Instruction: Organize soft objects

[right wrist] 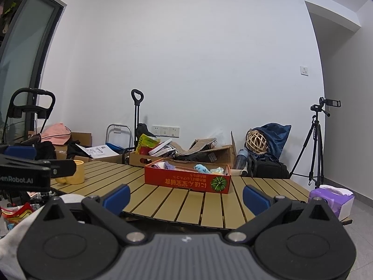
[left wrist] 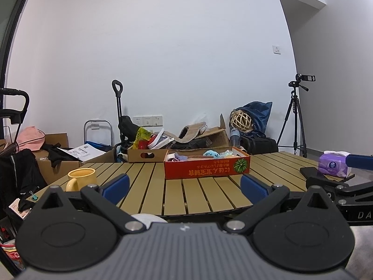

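A red cardboard box [left wrist: 207, 169] [right wrist: 186, 182] stands on the far part of the slatted wooden table [left wrist: 186, 193] [right wrist: 186, 203]. Inside it lie soft items, among them a light blue plush [left wrist: 211, 153] [right wrist: 201, 168] and a purple piece [left wrist: 180, 156] [right wrist: 168, 165]. My left gripper [left wrist: 185, 187] is open over the near table edge, with nothing between its blue pads. My right gripper [right wrist: 186, 197] is open too, also at the near edge and holding nothing. Each gripper shows at the side of the other's view.
A yellow mug [left wrist: 81, 178] [right wrist: 75, 172] sits at the table's left. A purple tissue pack [left wrist: 334, 164] [right wrist: 333, 199] and a black phone [left wrist: 311, 171] lie at the right. Behind the table are cardboard boxes, bags, a cart handle [left wrist: 117, 88] and a tripod [left wrist: 295, 116].
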The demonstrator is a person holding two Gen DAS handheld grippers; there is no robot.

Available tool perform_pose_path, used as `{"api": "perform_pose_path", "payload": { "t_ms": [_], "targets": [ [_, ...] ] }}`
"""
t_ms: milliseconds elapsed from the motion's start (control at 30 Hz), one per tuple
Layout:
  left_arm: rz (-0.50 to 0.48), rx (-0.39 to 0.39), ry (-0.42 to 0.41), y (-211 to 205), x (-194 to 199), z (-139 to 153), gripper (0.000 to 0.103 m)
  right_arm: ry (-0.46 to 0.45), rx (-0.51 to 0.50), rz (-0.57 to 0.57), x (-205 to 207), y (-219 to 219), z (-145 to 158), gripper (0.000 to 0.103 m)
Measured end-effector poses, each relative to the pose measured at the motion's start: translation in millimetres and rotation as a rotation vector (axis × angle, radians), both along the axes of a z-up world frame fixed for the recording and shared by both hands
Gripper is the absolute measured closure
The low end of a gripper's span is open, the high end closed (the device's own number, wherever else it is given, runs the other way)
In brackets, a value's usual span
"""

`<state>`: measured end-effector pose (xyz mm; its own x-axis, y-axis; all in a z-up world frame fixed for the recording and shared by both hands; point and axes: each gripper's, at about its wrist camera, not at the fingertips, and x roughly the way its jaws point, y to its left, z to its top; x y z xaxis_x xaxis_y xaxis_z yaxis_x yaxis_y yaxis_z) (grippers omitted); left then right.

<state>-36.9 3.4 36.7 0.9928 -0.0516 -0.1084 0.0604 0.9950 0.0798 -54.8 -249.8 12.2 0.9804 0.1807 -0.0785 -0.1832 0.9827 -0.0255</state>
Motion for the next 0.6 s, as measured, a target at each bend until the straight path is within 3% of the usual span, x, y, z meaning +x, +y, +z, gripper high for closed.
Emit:
{"api": "perform_pose_path", "payload": {
  "t_ms": [600],
  "targets": [
    [-0.014, 0.009, -0.023, -3.6, -6.7, 0.2, 0.0, -0.01, -0.002, 0.002, -2.2, 0.1, -0.8, 0.0]
  ]
}}
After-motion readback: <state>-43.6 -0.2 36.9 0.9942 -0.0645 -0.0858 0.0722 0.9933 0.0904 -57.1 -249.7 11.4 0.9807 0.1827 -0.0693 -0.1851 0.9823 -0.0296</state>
